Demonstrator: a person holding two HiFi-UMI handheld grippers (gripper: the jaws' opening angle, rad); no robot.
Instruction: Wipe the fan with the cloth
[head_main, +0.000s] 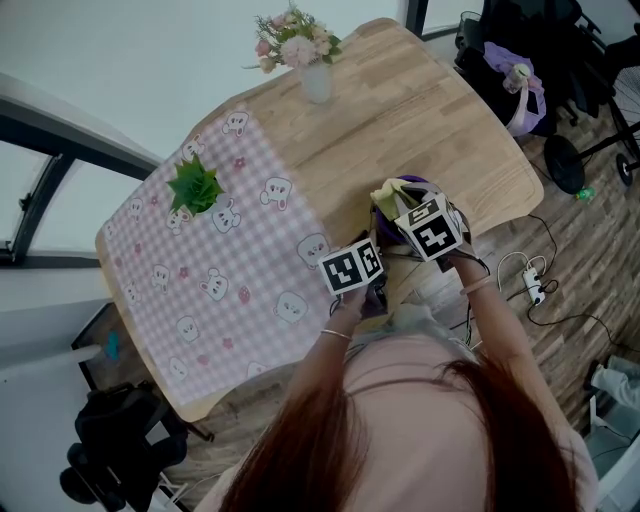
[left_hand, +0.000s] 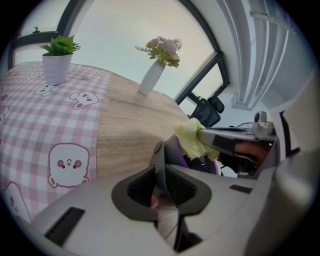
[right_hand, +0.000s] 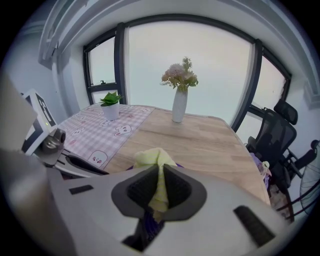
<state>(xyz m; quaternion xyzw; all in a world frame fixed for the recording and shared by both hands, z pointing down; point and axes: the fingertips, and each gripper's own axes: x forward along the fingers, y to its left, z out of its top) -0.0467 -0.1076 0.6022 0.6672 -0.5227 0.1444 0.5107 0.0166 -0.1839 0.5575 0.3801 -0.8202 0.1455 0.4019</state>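
Observation:
A small purple fan (head_main: 424, 186) is held over the near right edge of the wooden table (head_main: 400, 110). My left gripper (left_hand: 160, 187) is shut on a thin grey part of the fan (left_hand: 159, 162), whose purple body (left_hand: 178, 152) shows just behind it. My right gripper (right_hand: 159, 192) is shut on a pale yellow cloth (right_hand: 156, 162), bunched above the jaws and lying on the fan's top. From the left gripper view the cloth (left_hand: 192, 140) hangs off the right gripper's finger (left_hand: 225, 140). In the head view the cloth (head_main: 388, 194) sits ahead of both marker cubes, and most of the fan is hidden.
A pink checked mat (head_main: 200, 270) covers the table's left half, with a small potted plant (head_main: 195, 187) on it. A white vase of flowers (head_main: 314, 70) stands at the far edge. A black office chair (right_hand: 280, 137) and a power strip (head_main: 533, 285) are to the right.

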